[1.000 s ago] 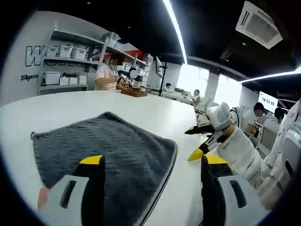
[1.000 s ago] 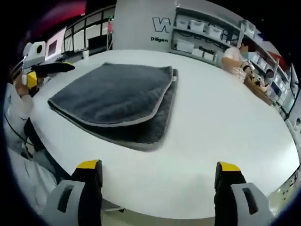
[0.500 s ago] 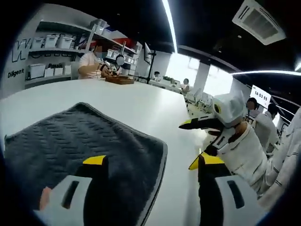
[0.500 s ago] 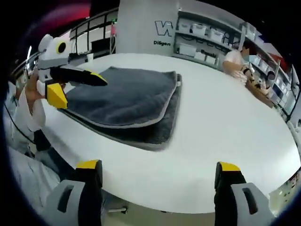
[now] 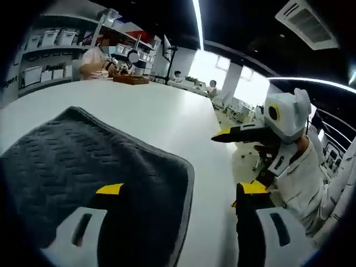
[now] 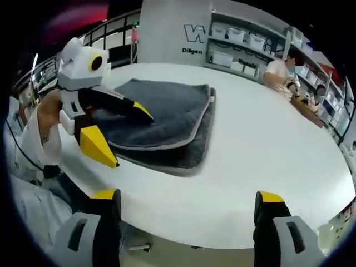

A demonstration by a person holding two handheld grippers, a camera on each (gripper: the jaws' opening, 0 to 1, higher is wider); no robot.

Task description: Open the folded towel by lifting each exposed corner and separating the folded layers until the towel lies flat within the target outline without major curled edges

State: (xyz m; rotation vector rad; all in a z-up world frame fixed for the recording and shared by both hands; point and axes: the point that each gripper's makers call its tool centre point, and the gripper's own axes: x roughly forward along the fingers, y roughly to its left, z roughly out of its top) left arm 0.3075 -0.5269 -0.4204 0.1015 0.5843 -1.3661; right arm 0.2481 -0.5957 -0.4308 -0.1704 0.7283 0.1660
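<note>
A dark grey folded towel [image 6: 167, 111] with pale edging lies on the white round table [image 6: 267, 144], its upper layer resting over a slightly wider lower layer. My left gripper [image 6: 132, 140] is open at the towel's near left corner, one jaw over the cloth and the other off its edge. In the left gripper view, the towel [image 5: 83, 167] runs under one jaw of my left gripper [image 5: 181, 189], and its edge passes between the two tips. My right gripper [image 6: 187, 196] is open at the table's near rim, holding nothing. It enters the left gripper view as the right gripper [image 5: 225, 169], short of the towel.
A person [image 6: 276, 67] sits at the far side of the table beside a wooden tray [image 5: 130, 79]. Shelves with white boxes [image 6: 233, 41] line the back wall. A hand and a white sleeve [image 6: 39, 128] hold the left gripper at the table's left rim.
My left gripper has come forward from the table's left rim onto the towel's near corner, so the towel looms larger in its view. My right gripper stays open and has barely moved.
</note>
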